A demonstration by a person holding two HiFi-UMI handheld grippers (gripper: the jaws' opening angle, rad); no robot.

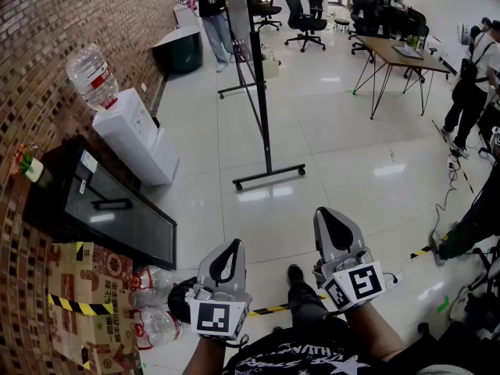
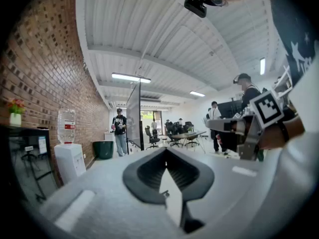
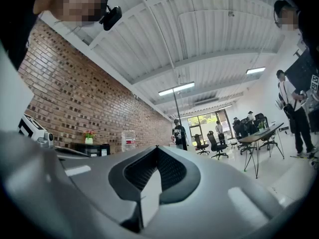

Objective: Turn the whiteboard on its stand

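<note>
Closest in are 2 hand-held grippers. The left hand-held gripper [image 1: 229, 260] and the right hand-held gripper [image 1: 334, 233] each have their jaws pressed together with nothing between them, as both gripper views confirm. Each carries 1 marker cube.

Straight ahead of both, and well apart from either tip, 1 whiteboard [image 1: 239, 14] stands on 1 stand [image 1: 264, 123], seen edge-on. The stand's nearer foot [image 1: 269, 176] lies on the floor roughly between the lines of the 2 grippers.

The step in hand looks like the approach, since nothing is touched yet. To do it well, I would close the distance first, then spread both jaws before reaching the frame, because shut jaws can only nudge. Taking the board's edge with both grippers, set apart along it, should let it swing evenly. A 1-sided shove would more likely skid the stand across the glossy floor. Feet should stay clear of the foot bars, and 1 person [image 1: 211, 6] stands just beyond the board, ahead and left of the left hand-held gripper.

Also in view:
- 1 water dispenser [image 1: 133, 135] with 1 bottle [image 1: 92, 75] on top, ahead and left of the left hand-held gripper.
- 1 bench [image 1: 402, 53], far ahead and right of the right hand-held gripper.
- At least 2 office chairs [image 1: 303, 18] past the board.
</note>
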